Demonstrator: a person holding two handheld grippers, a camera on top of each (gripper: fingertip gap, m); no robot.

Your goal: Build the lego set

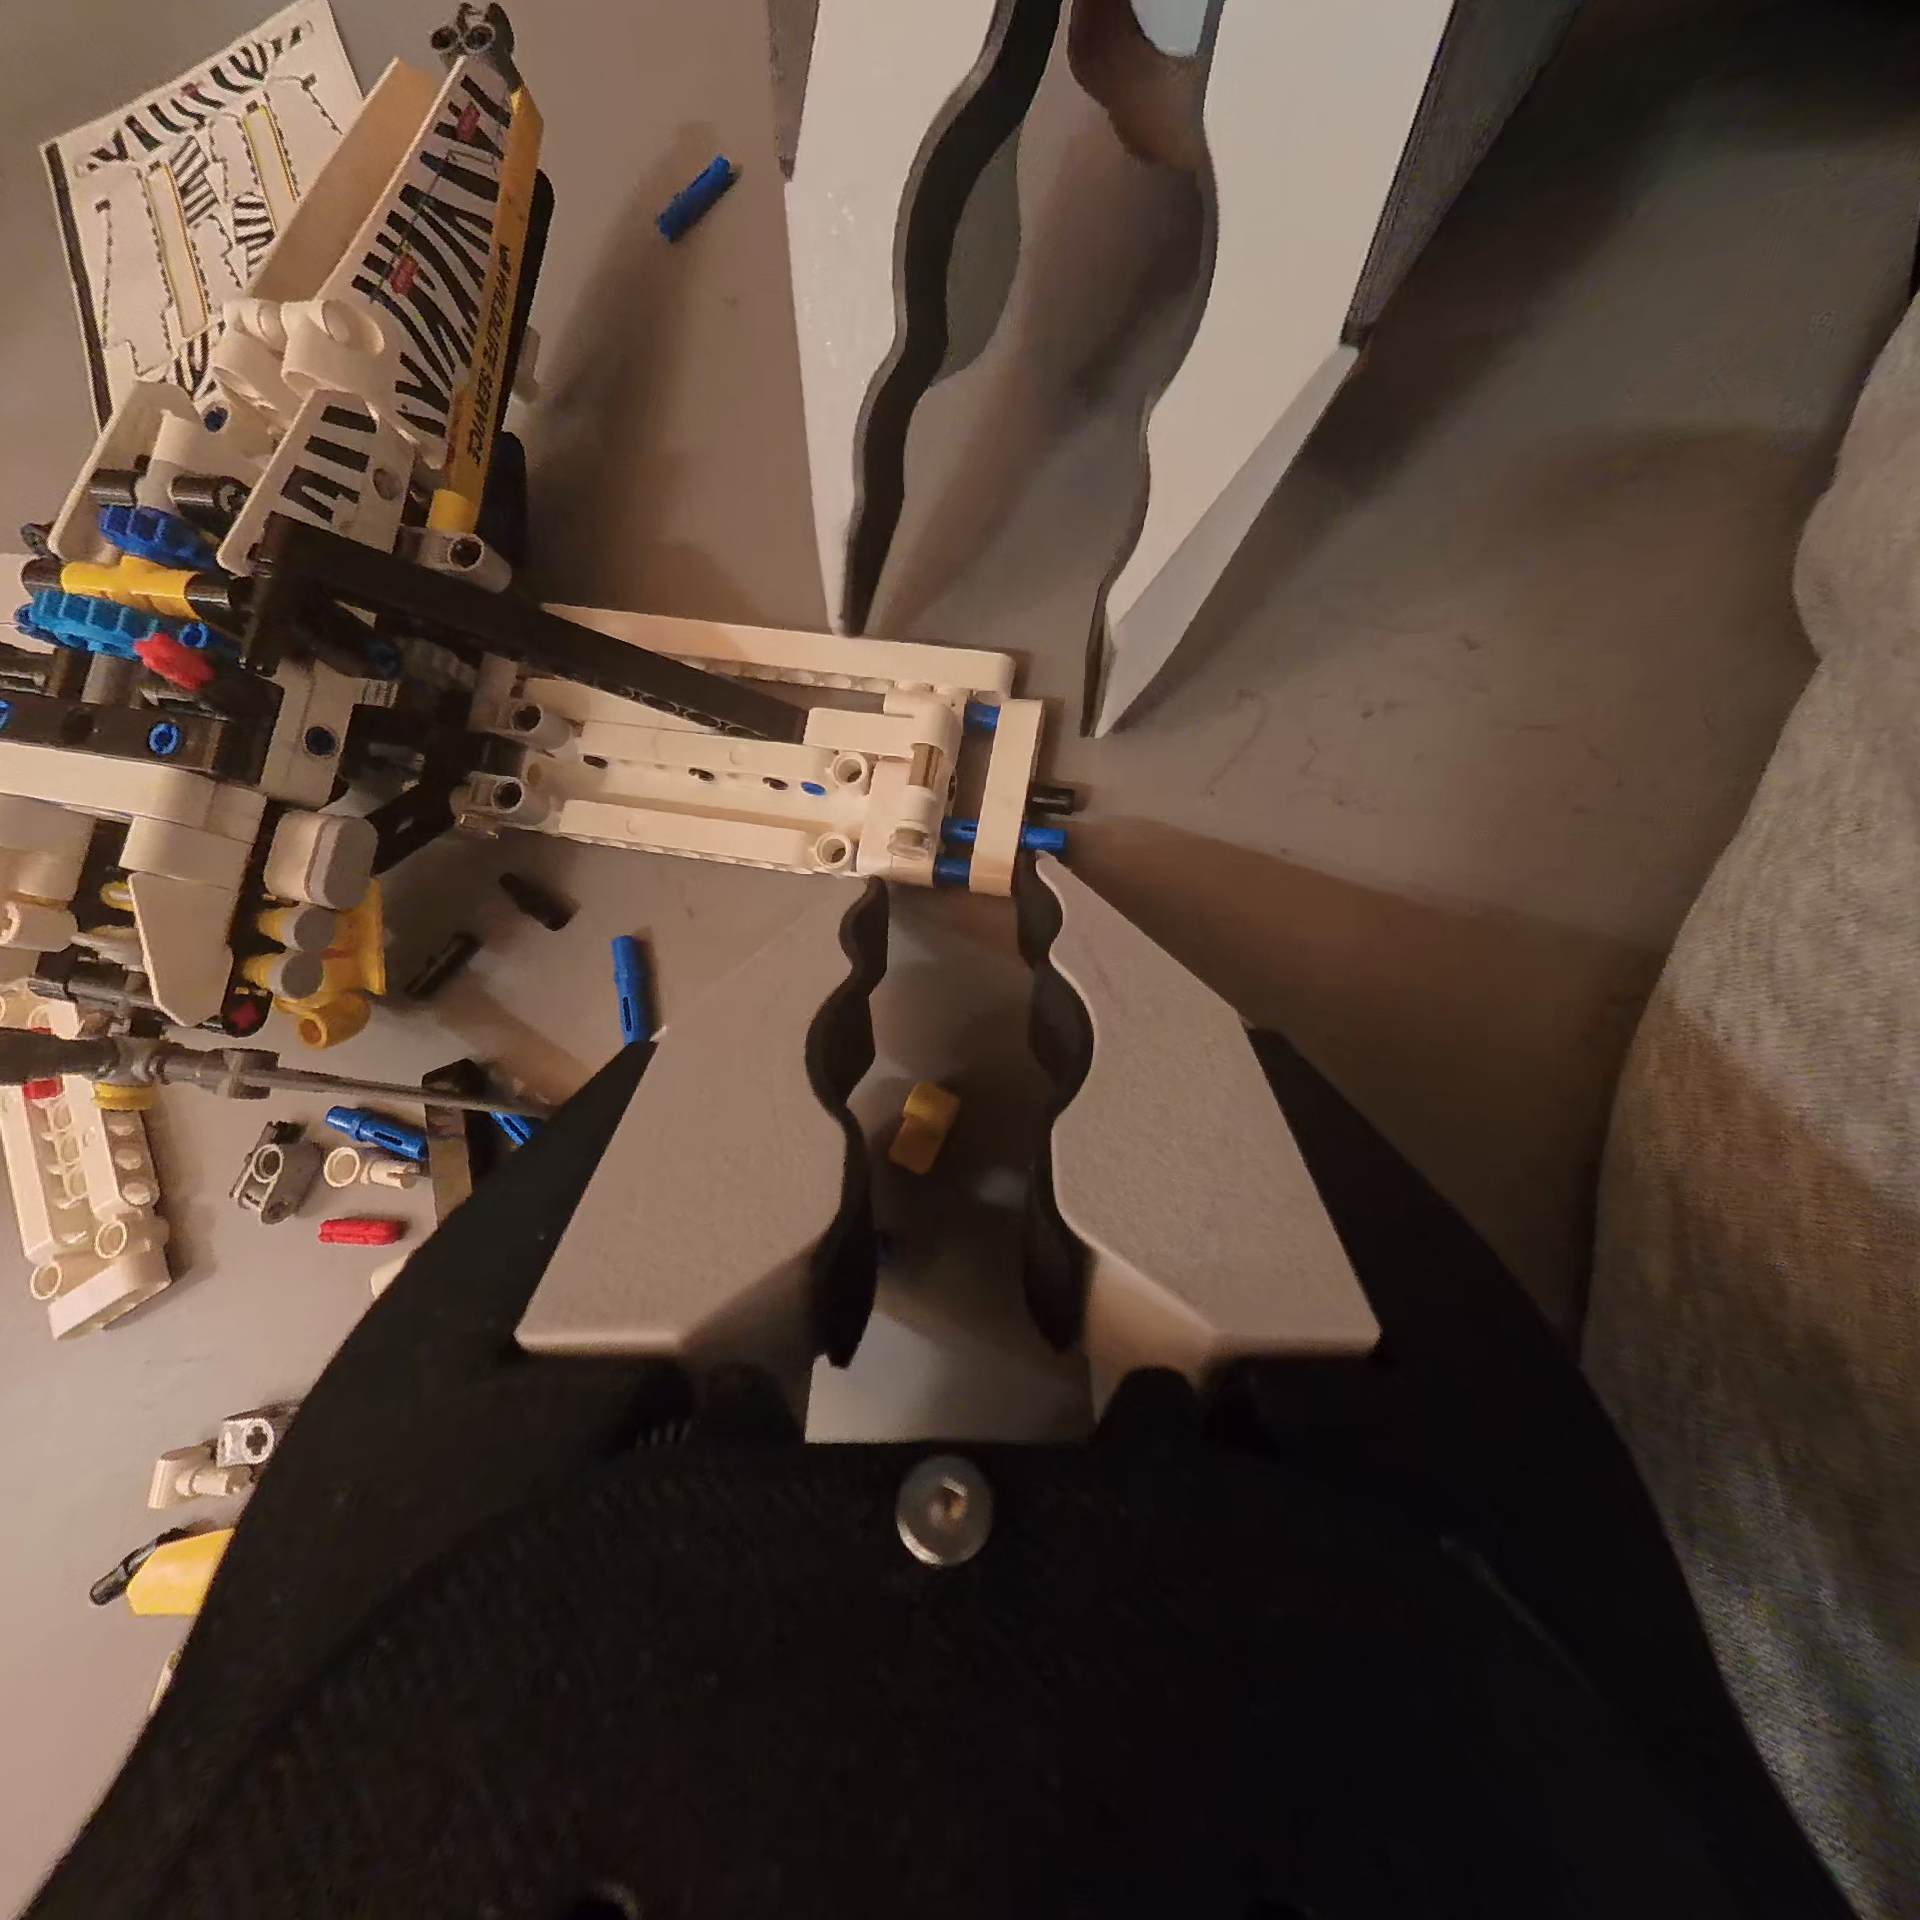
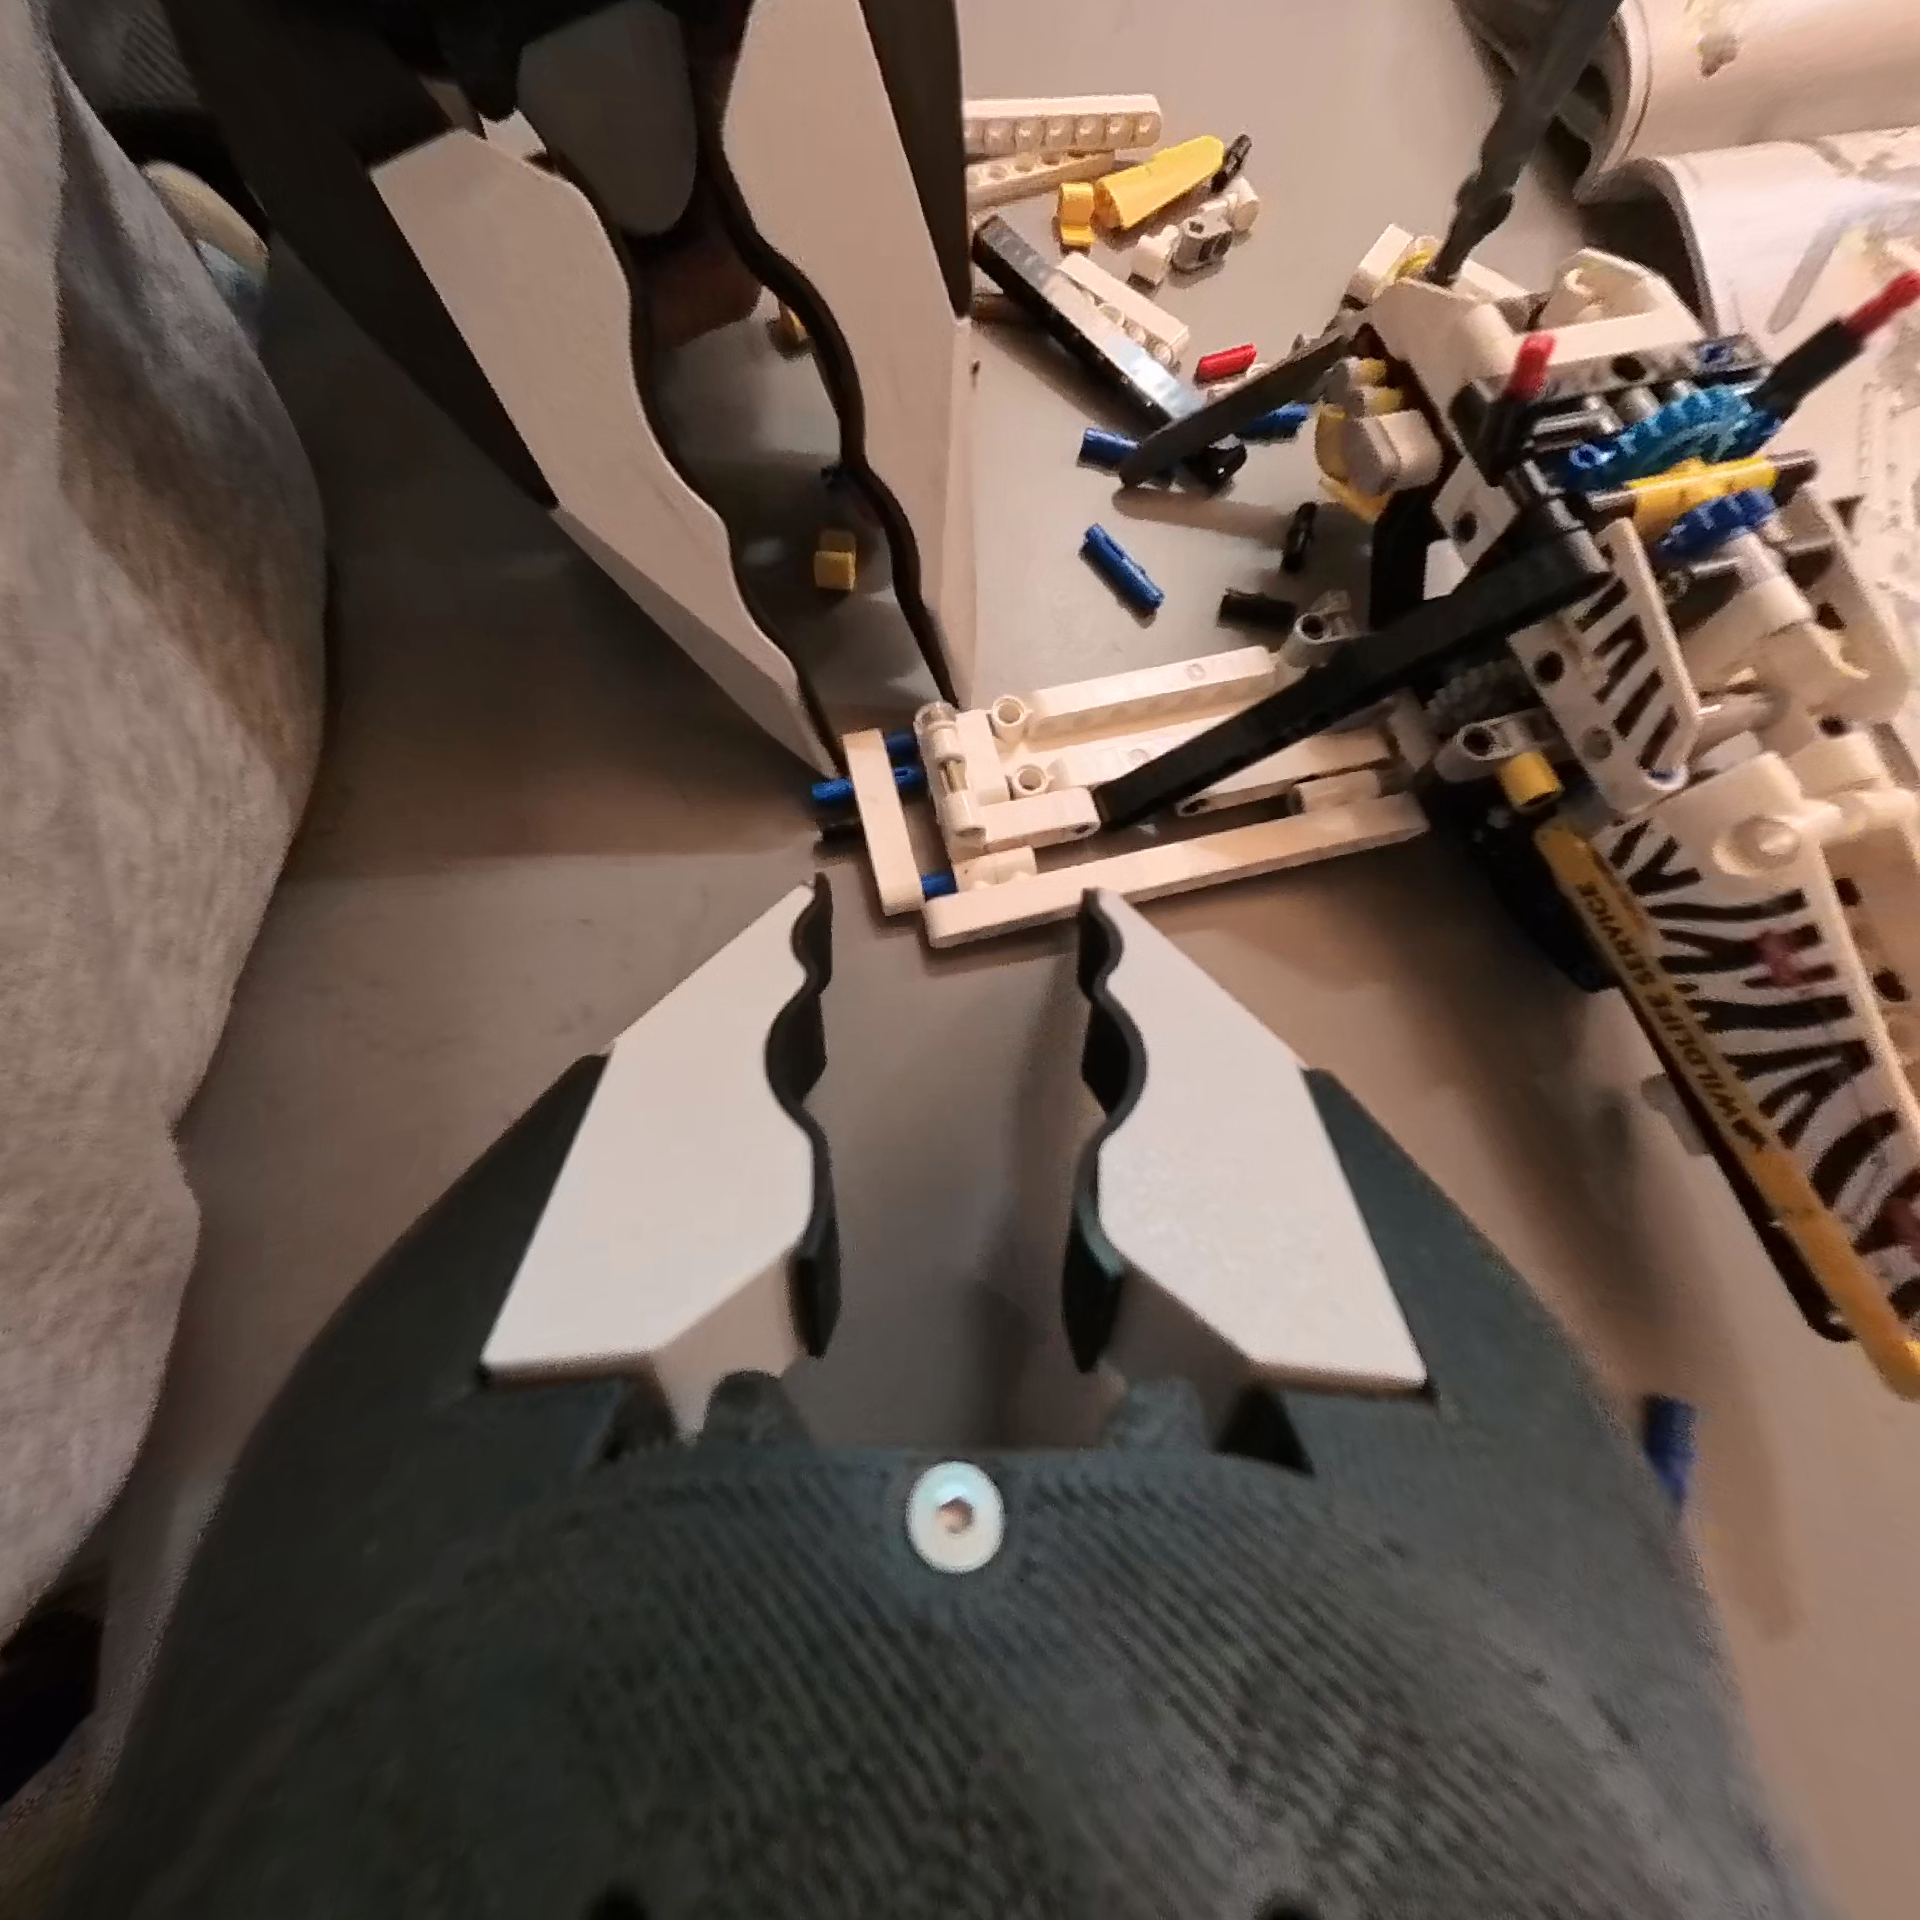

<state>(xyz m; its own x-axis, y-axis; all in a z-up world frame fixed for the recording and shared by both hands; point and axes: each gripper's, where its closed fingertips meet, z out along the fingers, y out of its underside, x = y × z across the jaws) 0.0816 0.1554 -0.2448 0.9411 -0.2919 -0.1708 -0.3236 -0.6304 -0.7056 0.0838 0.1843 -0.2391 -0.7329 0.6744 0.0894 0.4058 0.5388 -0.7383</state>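
Note:
A white lego aircraft model with zebra-striped panels (image 1: 436, 312) lies on the grey table; it also shows in the right wrist view (image 2: 1662, 623). Its tail boom ends in a white cross beam (image 1: 1013, 795) with blue pins (image 1: 961, 831). My left gripper (image 1: 956, 883) is open, its tips astride one end of that beam. A small yellow piece (image 1: 923, 1127) lies on the table between its fingers. My right gripper (image 2: 956, 899) is open and empty, its tips just short of the beam's other end (image 2: 873, 821). Each gripper shows opposite in the other's view.
Loose blue pins (image 1: 629, 987), black pins, a red pin (image 1: 358, 1231) and white beams (image 1: 83, 1195) lie beside the model. A sticker sheet (image 1: 187, 208) lies behind it. More loose parts (image 2: 1143, 208) and a booklet (image 2: 1766, 208) lie farther off. Grey fabric (image 1: 1766, 1143) borders the table.

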